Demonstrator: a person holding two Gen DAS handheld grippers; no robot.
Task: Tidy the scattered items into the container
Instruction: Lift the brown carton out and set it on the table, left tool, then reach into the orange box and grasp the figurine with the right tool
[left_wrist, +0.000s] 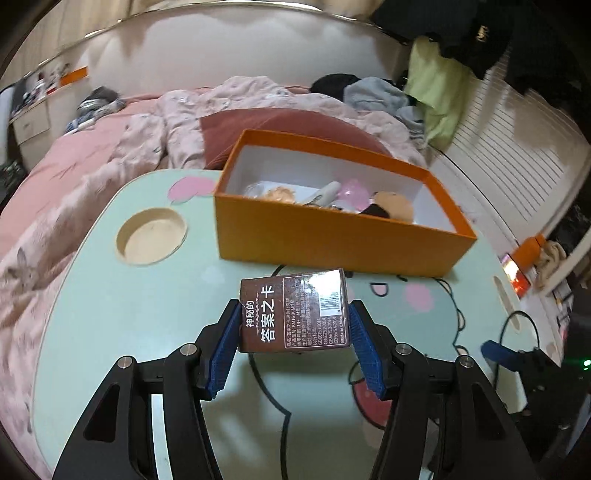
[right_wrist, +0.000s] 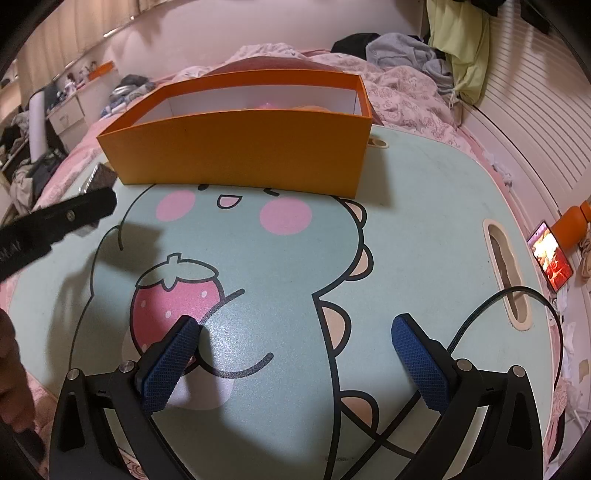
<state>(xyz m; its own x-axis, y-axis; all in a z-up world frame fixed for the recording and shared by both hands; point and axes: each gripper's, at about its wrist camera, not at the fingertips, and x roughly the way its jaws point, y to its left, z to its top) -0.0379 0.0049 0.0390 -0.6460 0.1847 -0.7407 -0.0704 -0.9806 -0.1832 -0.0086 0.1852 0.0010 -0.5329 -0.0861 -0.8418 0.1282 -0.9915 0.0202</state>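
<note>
My left gripper (left_wrist: 293, 314) is shut on a brown card box (left_wrist: 293, 310) with Chinese print, held above the mint-green lap table (left_wrist: 110, 314), just in front of the orange container (left_wrist: 332, 236). The open container holds several small items, among them a pink piece and a tan plush. My right gripper (right_wrist: 295, 332) is open and empty, low over the table's cartoon strawberry print (right_wrist: 177, 291). In the right wrist view the orange container (right_wrist: 240, 155) stands at the table's far side, and the left gripper's black arm (right_wrist: 55, 221) with the card box's corner (right_wrist: 99, 177) shows at the left.
The table sits on a bed with pink bedding (left_wrist: 55, 177) and piled clothes (left_wrist: 376, 92). It has a round cup recess (left_wrist: 151, 236) and a slot (right_wrist: 506, 266). A black cable (right_wrist: 480, 314) trails by the right gripper. A lit phone (right_wrist: 550, 258) and an orange bottle (right_wrist: 572, 225) lie at the right.
</note>
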